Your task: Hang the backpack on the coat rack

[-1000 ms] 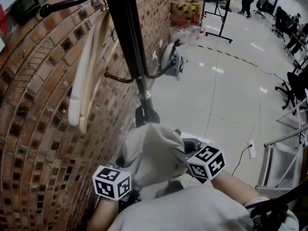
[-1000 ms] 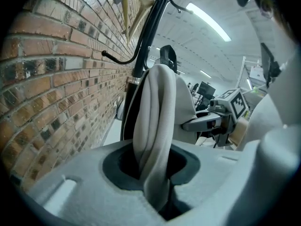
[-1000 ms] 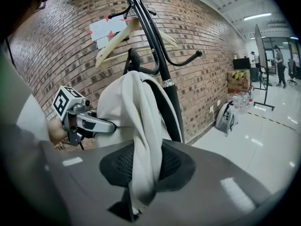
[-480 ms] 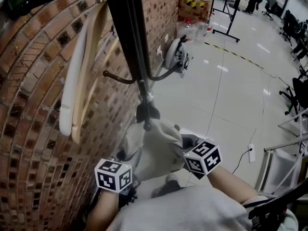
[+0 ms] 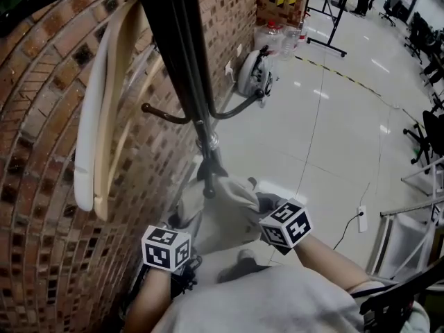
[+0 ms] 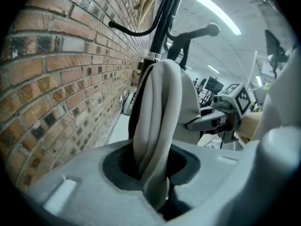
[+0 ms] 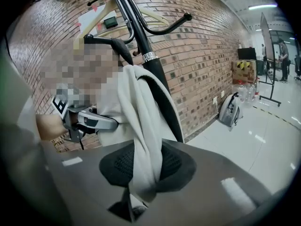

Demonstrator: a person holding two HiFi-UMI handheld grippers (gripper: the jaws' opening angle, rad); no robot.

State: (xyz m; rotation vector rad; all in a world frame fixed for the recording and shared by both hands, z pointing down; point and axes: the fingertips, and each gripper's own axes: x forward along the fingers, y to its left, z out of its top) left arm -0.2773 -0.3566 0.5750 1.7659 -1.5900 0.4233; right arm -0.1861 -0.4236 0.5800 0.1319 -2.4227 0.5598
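A light grey backpack (image 5: 223,210) hangs between my two grippers, close against the black pole of the coat rack (image 5: 179,57). Its dark top loop (image 5: 209,175) sits at the pole just under the curved lower hooks (image 5: 165,115); I cannot tell whether it is caught on anything. My left gripper (image 6: 155,175) is shut on a folded grey edge of the backpack (image 6: 162,102). My right gripper (image 7: 141,178) is shut on another fold of the backpack (image 7: 141,117). In the head view only their marker cubes (image 5: 166,248) (image 5: 286,224) show clearly.
A brick wall (image 5: 41,207) runs along the left. Pale wooden hangers (image 5: 100,123) dangle from an upper hook. On the floor by the wall stand a grey bag (image 5: 253,71), water bottles (image 5: 288,40) and a taped cardboard box (image 5: 281,2). A power strip (image 5: 362,215) and office chairs lie right.
Both grippers have sunk lower with the backpack, staying close to the pole. Their hold on the fabric looks the same.
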